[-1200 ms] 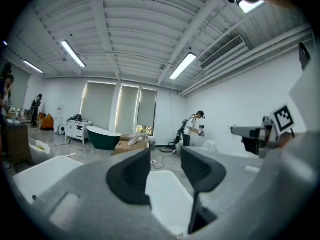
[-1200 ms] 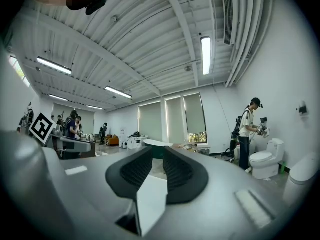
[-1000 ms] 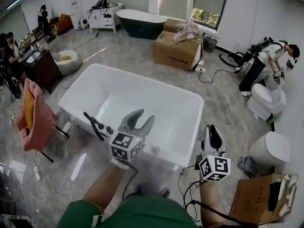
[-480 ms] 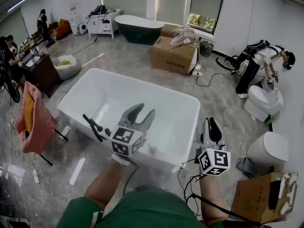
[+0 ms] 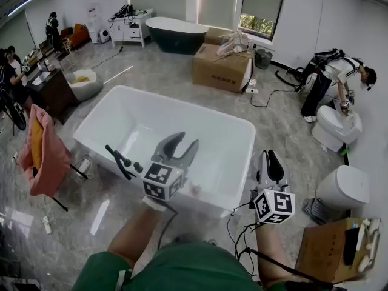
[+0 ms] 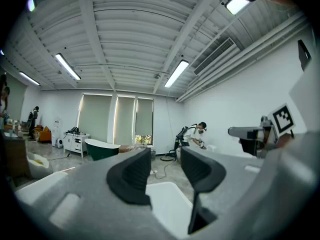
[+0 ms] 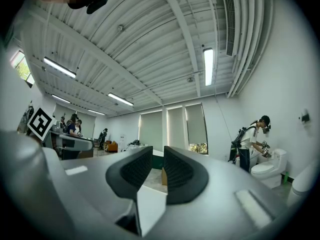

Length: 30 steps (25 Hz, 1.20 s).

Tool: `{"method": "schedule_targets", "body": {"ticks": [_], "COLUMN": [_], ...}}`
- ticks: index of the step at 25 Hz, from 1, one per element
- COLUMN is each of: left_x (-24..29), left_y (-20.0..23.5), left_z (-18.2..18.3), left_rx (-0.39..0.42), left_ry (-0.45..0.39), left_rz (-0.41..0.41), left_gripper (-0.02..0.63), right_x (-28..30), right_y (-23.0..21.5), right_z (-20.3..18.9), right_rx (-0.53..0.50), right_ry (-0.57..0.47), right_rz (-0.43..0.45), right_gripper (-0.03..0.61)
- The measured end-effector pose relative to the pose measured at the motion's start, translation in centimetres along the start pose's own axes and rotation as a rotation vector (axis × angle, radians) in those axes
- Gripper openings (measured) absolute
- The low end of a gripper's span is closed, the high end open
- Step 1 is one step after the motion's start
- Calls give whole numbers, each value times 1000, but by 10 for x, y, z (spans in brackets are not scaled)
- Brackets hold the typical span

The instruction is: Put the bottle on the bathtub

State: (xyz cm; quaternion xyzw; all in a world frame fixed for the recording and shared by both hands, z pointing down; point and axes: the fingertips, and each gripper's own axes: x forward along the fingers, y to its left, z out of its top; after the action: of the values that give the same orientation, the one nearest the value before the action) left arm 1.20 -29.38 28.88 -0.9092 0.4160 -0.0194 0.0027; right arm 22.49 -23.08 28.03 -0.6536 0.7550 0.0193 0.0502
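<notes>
No bottle can be made out in any view, while the white bathtub (image 5: 182, 105) lies crosswise just ahead, its near rim under the left gripper (image 5: 185, 143), whose jaws are spread and empty, and the right gripper (image 5: 270, 157), jaws almost together on nothing, is held off its right corner.

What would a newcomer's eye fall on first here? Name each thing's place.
The big white bathtub fills the middle of the head view. At its near edge the person holds up two empty tools: the left tool with jaws apart, the right tool with jaws nearly together. No bottle shows.
</notes>
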Motion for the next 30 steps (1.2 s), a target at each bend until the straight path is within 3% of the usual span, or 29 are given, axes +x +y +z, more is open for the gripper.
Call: {"method": "schedule_targets", "body": {"ticks": [30], "left_x": [7], "left_y": [4], "left_z": [-22], "left_rx": [-31], "left_ry": [39], "left_rz": [6], "left_gripper": [186], "right_x": [6], "right_y": [-2], "right_z": [-15], "right_rx": [18], "right_ry": [25], "right_rz": [23], "right_gripper": [65]}}
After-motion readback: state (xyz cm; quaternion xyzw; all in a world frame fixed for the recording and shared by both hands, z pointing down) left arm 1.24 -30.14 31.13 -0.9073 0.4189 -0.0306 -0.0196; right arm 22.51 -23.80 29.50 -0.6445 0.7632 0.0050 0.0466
